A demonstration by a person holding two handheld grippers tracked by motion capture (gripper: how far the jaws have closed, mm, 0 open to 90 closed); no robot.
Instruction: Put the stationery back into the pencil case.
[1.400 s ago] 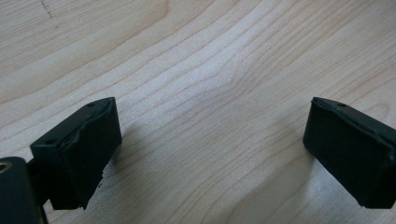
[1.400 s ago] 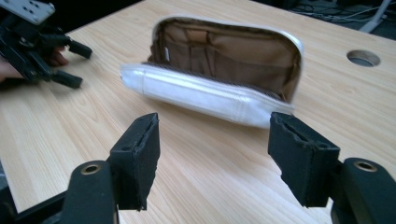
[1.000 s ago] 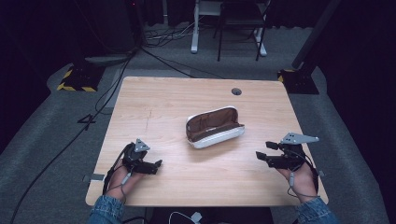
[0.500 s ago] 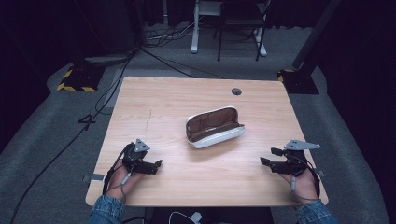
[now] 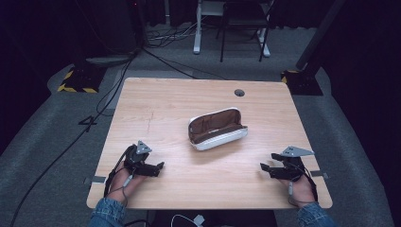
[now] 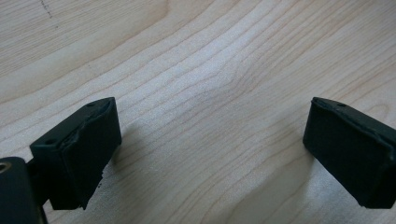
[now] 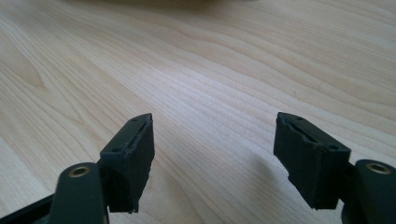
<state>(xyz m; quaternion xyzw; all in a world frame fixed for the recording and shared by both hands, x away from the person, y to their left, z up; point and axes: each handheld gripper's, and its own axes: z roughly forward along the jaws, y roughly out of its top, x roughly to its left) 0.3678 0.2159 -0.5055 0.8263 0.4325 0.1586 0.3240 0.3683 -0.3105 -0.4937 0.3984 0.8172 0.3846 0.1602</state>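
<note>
A: What's out there, biggest first?

B: One wooden table [image 5: 179,99]; one open case [image 5: 216,128] near its middle; two grippers.

A: And the case against the fingers?

B: Well apart. The left gripper [image 5: 159,166] sits nearer the person and leftward of the case, the right gripper [image 5: 265,166] rightward; both spread wide, holding nothing.
</note>
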